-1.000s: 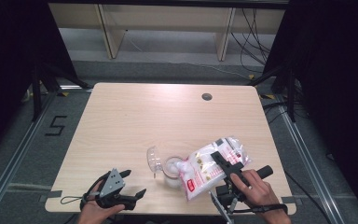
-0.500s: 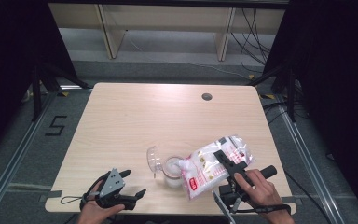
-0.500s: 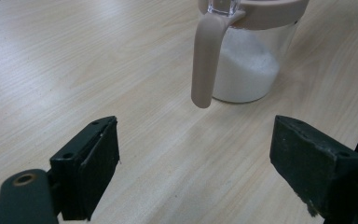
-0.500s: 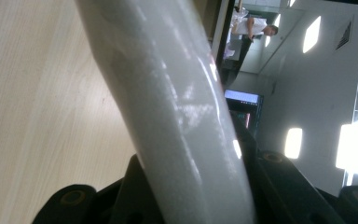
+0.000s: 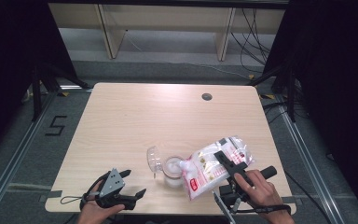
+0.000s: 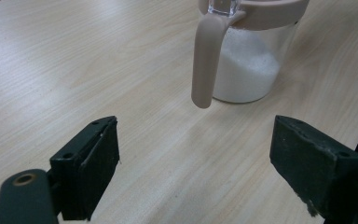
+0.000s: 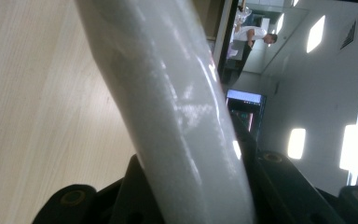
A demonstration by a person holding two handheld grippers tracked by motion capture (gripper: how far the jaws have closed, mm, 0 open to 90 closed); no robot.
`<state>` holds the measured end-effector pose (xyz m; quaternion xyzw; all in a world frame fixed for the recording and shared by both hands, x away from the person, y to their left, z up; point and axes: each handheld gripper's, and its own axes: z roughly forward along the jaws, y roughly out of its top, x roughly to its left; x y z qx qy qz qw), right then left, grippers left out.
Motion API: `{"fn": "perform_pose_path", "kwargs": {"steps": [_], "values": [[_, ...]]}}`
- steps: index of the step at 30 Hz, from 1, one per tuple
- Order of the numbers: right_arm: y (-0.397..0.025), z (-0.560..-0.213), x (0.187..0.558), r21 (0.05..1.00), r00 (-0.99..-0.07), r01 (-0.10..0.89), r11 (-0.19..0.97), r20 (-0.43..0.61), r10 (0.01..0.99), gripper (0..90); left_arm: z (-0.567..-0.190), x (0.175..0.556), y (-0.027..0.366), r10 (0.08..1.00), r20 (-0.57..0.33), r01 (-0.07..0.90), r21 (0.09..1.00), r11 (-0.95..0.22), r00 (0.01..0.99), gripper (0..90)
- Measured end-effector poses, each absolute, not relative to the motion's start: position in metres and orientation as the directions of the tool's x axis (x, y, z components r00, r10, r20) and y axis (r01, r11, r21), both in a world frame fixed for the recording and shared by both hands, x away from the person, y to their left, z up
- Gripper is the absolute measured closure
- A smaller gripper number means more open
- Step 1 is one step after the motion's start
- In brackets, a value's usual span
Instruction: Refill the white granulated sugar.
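My right claw (image 5: 230, 164) has its jaws clamped on a clear bag (image 5: 212, 167) of white grains with a red-and-white label. It sits in the lower right of the high view, tilted so its lower end hangs over the mouth of the jar (image 5: 171, 168). In the right gripper view the bag (image 7: 168, 107) rises from between my jaws as a pale, shiny band running to the upper left; it covers the jaw tips, and I cannot read any print on it there. Beyond it, at the right edge of that view, the room is turned on its side, with bright panels and a small lit screen, too blurred to say more.

In the high view the bag's lower end hides part of the jar's rim, so I cannot tell whether bag and rim touch. The jar's clear lid (image 5: 153, 157) stands hinged open at its left side.

My left claw (image 5: 133, 185) rests low at the bottom left of the high view, jaws spread wide and holding nothing, well apart from the jar. In the left gripper view the jar (image 6: 249, 65) stands at the upper right, cut off at the top edge, partly filled with white grains, with a beige collar and a long beige handle (image 6: 206, 63) hanging down its side. Bare wood of the counter (image 6: 74, 70) lies between my jaws and the jar.

A dark round grommet (image 5: 207, 97) sits in the counter toward the upper right of the high view.
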<state>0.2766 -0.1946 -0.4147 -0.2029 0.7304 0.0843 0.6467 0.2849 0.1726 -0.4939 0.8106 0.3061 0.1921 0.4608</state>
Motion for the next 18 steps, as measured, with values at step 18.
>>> {"fn": "perform_pose_path", "kwargs": {"steps": [18], "values": [[-0.1979, -0.4137, 0.2707, -0.127, -0.159, -0.378, 0.917, -0.967, -0.199, 73.2, -0.4936, 0.2848, 0.1724, 0.672, 0.032, 0.319, 0.863, -0.392, 0.74, 15.4]]}}
